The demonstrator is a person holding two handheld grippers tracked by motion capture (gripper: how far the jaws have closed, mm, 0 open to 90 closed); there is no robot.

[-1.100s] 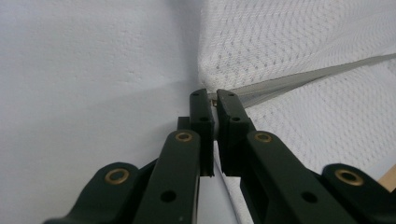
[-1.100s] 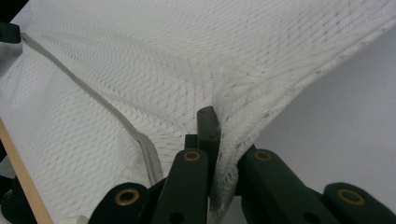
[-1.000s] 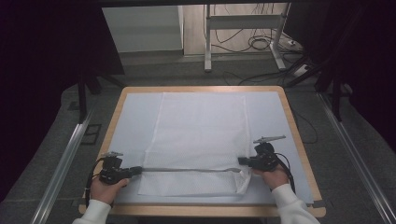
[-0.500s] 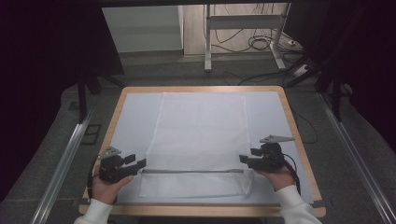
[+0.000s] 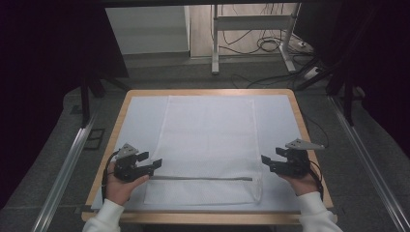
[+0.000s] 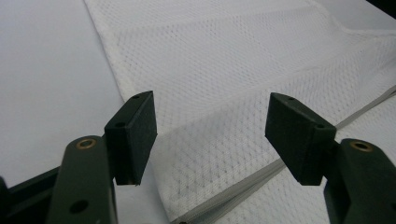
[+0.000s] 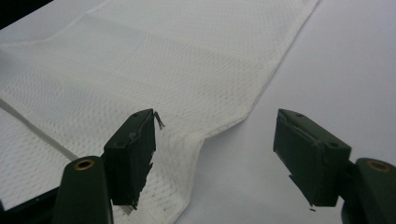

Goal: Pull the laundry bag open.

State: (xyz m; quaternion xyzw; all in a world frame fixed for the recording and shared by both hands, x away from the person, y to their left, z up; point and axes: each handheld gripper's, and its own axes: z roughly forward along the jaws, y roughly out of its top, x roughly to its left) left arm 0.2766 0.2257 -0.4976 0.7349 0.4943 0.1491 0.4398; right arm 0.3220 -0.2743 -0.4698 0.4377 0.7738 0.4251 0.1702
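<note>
Mesh laundry bag point(image 5: 208, 145) lies flat mid-desk, its zipper point(image 5: 200, 178) running crosswise between both claws. Left claw point(image 5: 153, 166) and right claw point(image 5: 265, 161), jaws just opening, stand apart, empty, at its near corners.

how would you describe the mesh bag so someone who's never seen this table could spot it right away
Start at the wooden-rimmed table with its pale blue-white cover. The white mesh bag lies flat down its middle, a tall rectangle between the left gripper and the right gripper. Its netted weave and the grey zipper running across near the person's end set it apart from the smooth cover.
</note>
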